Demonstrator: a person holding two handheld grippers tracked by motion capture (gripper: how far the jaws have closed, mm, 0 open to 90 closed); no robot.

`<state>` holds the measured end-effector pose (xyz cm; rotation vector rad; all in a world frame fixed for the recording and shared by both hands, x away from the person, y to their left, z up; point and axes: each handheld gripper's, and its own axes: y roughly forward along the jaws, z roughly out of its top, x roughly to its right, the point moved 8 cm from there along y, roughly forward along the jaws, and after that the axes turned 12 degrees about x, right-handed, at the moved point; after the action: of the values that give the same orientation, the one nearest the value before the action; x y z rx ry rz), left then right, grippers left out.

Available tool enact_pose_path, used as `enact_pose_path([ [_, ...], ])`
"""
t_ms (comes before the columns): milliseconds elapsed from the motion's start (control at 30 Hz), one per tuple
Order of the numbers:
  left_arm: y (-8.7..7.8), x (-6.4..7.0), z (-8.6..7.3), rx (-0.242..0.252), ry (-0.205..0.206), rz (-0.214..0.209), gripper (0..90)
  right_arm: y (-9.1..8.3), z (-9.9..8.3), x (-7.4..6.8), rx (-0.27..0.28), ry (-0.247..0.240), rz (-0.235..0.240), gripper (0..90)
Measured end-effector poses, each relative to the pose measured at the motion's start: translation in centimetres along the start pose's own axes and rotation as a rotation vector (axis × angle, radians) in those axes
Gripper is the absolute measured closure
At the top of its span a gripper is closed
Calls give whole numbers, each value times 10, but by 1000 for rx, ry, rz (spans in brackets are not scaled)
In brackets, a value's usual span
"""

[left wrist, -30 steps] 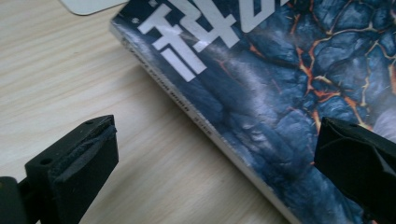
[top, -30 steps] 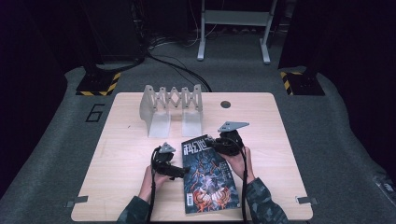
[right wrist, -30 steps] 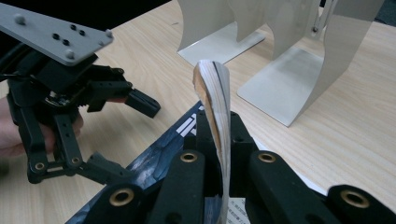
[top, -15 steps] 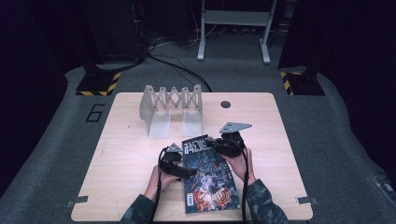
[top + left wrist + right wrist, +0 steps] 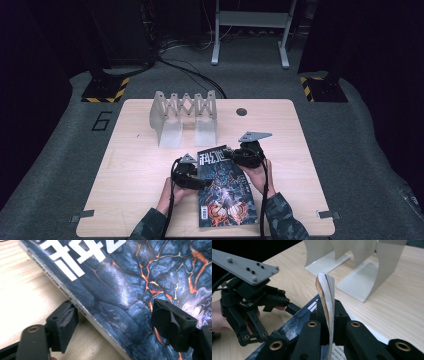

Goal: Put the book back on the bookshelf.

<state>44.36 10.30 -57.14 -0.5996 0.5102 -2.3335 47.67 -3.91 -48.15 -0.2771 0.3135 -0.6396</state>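
A thin book with a dark blue, lava-cracked cover (image 5: 225, 190) lies at the front middle of the wooden table (image 5: 130, 150). My right gripper (image 5: 235, 156) is shut on its far right corner. In the right gripper view the pinched pages (image 5: 325, 287) curl upward between the closed jaws (image 5: 328, 315). At the book's left edge, my left gripper (image 5: 196, 179) stands open. In the left gripper view its jaws straddle the spine (image 5: 115, 325), one pad (image 5: 63, 323) on the table side, the other (image 5: 170, 323) over the cover (image 5: 130, 277).
A grey accordion-style book rack (image 5: 182, 112) stands at the back of the table, just beyond the book; it is also close by in the right gripper view (image 5: 362, 270). A small round hole (image 5: 241, 111) sits in the tabletop to its right. Dark floor surrounds the table.
My left gripper has slid right to the book's left edge, its open jaws now over the spine. The right gripper has kept its hold on the far corner.
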Motion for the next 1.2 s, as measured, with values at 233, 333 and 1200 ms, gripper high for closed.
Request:
enact_pose_path([
  [233, 1, 0, 0, -12, 59, 63, 322, 8, -18, 14, -70, 24, -34, 841],
  [333, 1, 1, -1, -13, 75, 86, 330, 10, -25, 22, -96, 69, -50, 820],
  [1200, 0, 0, -1, -10, 83, 92, 365, -26, -86, 50, -286, 139, -210, 606],
])
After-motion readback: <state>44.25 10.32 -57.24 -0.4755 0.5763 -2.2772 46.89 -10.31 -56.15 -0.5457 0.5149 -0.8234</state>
